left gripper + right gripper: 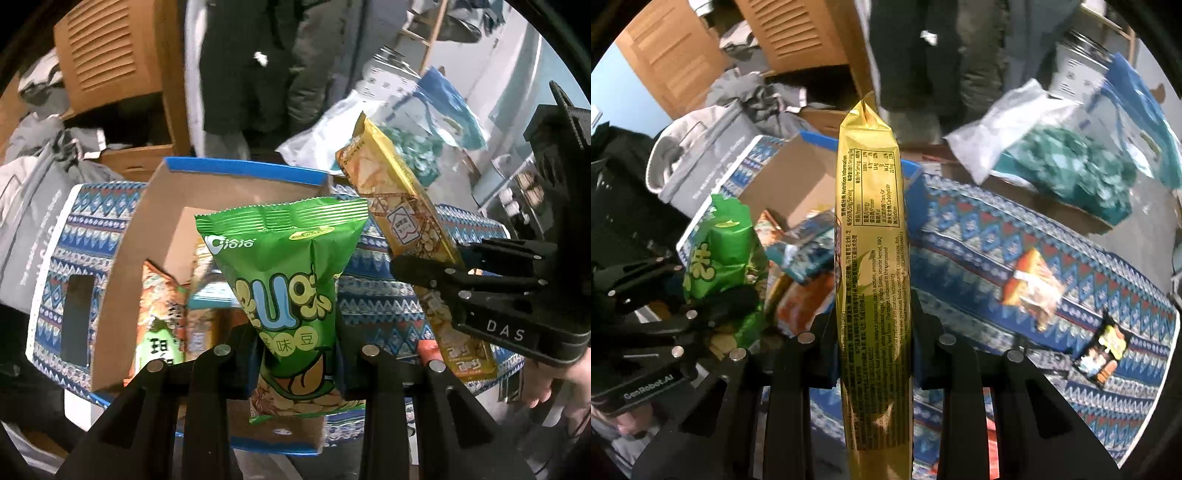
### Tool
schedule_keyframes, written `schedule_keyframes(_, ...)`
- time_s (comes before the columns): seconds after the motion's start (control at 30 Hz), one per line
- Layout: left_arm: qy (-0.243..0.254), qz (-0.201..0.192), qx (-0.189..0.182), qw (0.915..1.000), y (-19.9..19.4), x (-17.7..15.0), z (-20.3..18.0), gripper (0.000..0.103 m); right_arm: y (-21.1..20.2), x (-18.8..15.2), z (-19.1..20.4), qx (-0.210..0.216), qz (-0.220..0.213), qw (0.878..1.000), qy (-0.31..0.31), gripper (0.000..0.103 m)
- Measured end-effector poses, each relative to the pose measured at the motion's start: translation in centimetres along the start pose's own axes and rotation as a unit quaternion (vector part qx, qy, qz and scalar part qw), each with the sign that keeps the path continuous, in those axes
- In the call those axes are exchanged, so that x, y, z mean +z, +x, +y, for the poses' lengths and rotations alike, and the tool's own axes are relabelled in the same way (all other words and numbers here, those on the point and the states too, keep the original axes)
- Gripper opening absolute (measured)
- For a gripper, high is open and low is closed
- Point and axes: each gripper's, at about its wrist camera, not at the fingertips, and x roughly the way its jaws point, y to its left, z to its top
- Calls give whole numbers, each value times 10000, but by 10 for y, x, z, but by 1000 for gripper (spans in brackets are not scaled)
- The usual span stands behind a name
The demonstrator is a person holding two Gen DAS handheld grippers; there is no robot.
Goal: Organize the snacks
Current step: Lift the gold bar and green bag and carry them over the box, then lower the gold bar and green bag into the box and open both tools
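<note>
My left gripper [297,363] is shut on a green snack bag [291,273] and holds it upright above an open cardboard box [155,236] with several snack packs inside. My right gripper [873,350] is shut on a long gold snack pack [873,236], held upright, back label facing me. In the left wrist view the right gripper [443,280] holds the gold pack [402,221] just right of the green bag. In the right wrist view the left gripper [701,314] with the green bag [720,251] is at the left, over the box [790,184].
The box stands on a blue patterned cloth [1015,251]. An orange snack pack [1034,284] and a dark one [1102,350] lie on the cloth at the right. A clear bag of teal items [1071,166], grey bags [33,206] and wooden furniture [110,51] stand behind.
</note>
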Motion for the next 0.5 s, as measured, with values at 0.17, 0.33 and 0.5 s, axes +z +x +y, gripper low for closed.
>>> schedule_keyframes(0.17,-194,-48,74,9998,-2,0,22,31,13,14,24,129,93,9998,-119,27)
schedule_keyframes(0.33,-342,-48,150,9993,-1,0,43,31,27,29,44,200,173,9995,-191,27)
schedule_keyframes(0.5,-432,-18,283,9987,3,-2,61,31,41,39,62,291,267,9990,-228,27)
